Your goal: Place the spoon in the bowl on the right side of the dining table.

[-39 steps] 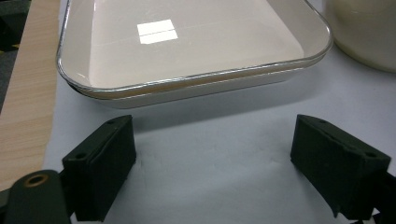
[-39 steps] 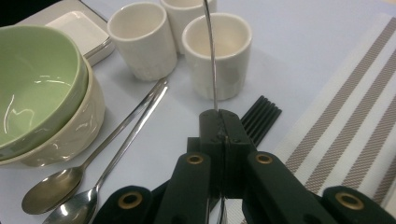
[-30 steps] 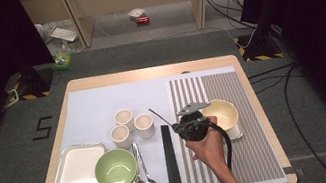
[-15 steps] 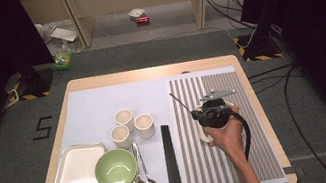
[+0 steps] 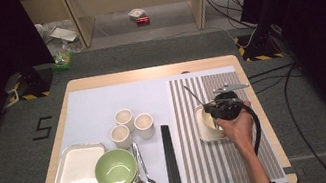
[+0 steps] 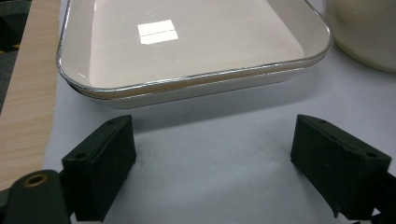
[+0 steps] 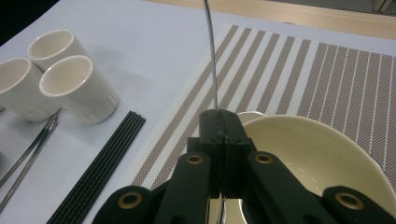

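Right gripper (image 7: 219, 122): black jaws clamped flat together on a thin metal handle (image 7: 211, 56), a slim polished strip that curves slightly and rises straight out past the jaw tips. It looks like a spoon (image 5: 196, 97) handle; the bowl end is hidden under the gripper. In the high view the handle slants up-left from the hand, above the striped mat (image 5: 243, 156).

Directly below the jaws: round cream bowl (image 7: 322, 154), glossy glaze, smooth thick rim, sitting on the mat near its right side. The mat is woven with a fine mesh texture, brown and white stripes.

Left gripper (image 6: 215, 172): jaws wide apart, nothing between them, only bare pale-blue cloth. Pads are blocky, matte black, with screw holes. It sits at the near left corner of the worktop (image 5: 147, 72), light wood edge.

Just ahead of it: rectangular tray (image 6: 196, 42), rounded corners, cream enamel with a thin metal rim, shiny; it looks like two stacked.

Rest of the cloth:
- green bowls (image 5: 116, 169), glossy, stacked, touching the tray's right side
- two steel spoons (image 5: 143, 168) lying just right of the green bowls
- black chopsticks (image 5: 171, 158), straight matte sticks, bundled parallel along the mat's left edge
- three small cream cups (image 5: 130, 125), handleless, slightly tapered, clustered and touching
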Demonstrator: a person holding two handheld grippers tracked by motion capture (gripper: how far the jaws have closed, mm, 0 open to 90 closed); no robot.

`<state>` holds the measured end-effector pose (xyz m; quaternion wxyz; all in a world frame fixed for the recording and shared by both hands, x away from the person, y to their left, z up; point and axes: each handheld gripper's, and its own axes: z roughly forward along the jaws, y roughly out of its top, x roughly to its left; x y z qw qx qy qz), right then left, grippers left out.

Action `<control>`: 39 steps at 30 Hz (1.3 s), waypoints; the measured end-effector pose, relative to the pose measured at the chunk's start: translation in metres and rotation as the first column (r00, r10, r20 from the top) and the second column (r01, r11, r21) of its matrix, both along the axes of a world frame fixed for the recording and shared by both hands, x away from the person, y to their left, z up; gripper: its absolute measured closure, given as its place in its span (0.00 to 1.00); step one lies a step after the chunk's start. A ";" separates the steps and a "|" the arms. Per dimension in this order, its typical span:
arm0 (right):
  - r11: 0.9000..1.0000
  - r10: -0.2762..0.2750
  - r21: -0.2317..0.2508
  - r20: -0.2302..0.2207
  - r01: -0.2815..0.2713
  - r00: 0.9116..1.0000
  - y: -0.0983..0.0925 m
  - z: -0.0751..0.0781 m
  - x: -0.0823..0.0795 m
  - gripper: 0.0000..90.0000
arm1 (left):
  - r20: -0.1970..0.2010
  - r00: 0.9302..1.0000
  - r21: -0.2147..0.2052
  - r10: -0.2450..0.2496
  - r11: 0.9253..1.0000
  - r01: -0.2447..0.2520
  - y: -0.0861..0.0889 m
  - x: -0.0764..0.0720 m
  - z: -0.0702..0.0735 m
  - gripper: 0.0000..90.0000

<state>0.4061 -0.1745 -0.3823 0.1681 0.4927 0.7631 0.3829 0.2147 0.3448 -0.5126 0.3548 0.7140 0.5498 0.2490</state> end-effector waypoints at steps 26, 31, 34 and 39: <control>0.998 -0.055 -0.018 -0.023 0.054 0.998 -0.013 -0.023 0.030 1.00 | 0.000 1.000 0.002 -0.001 1.000 0.001 0.000 0.000 0.000 0.14; 0.998 -0.061 -0.023 -0.026 0.061 0.998 -0.014 -0.027 0.033 1.00 | 0.000 1.000 0.000 0.000 1.000 0.000 0.000 0.000 0.000 0.14; 0.998 -0.062 -0.030 -0.032 0.061 0.998 -0.013 -0.030 0.034 1.00 | 0.000 1.000 0.002 0.000 1.000 0.000 0.000 0.000 0.000 0.14; 0.997 -0.072 -0.040 -0.043 0.070 0.996 -0.016 -0.037 0.036 1.00 | 0.000 1.000 0.002 0.000 1.000 0.000 0.000 0.000 0.000 0.14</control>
